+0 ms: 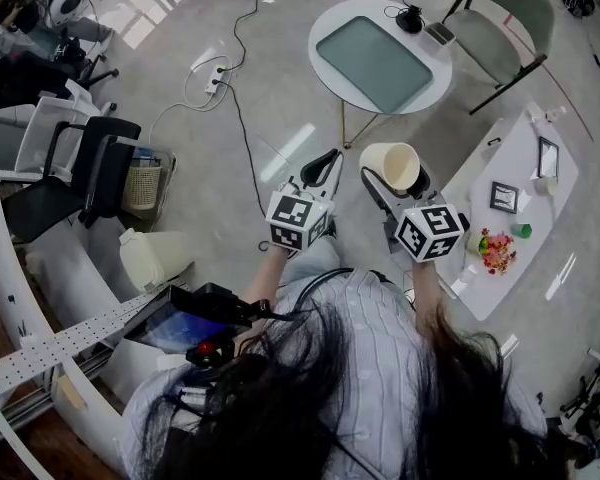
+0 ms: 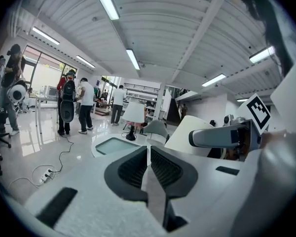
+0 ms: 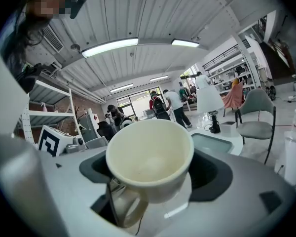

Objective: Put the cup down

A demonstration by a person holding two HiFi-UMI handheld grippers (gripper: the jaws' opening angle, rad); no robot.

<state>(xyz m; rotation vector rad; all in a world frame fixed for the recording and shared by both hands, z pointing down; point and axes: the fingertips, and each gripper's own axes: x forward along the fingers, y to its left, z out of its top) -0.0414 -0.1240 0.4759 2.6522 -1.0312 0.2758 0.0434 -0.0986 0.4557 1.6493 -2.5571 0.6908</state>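
A cream cup [image 1: 393,165] is clamped in my right gripper [image 1: 395,183], held in the air above the floor, its mouth turned toward the camera on that gripper. In the right gripper view the cup [image 3: 150,159] fills the jaws, empty inside, its handle low at the left. My left gripper [image 1: 322,171] hangs beside it to the left, its jaws together with nothing between them. In the left gripper view the left gripper [image 2: 148,169] shows its ribbed pads meeting, and the cup [image 2: 187,135] appears at the right with the right gripper's body.
A round white table [image 1: 380,58] with a grey inset stands ahead, a lamp base and small items on its far side. A grey chair [image 1: 505,28] is beyond it. A low white table [image 1: 520,203] at the right holds small items. Cables and a power strip [image 1: 212,78] lie on the floor.
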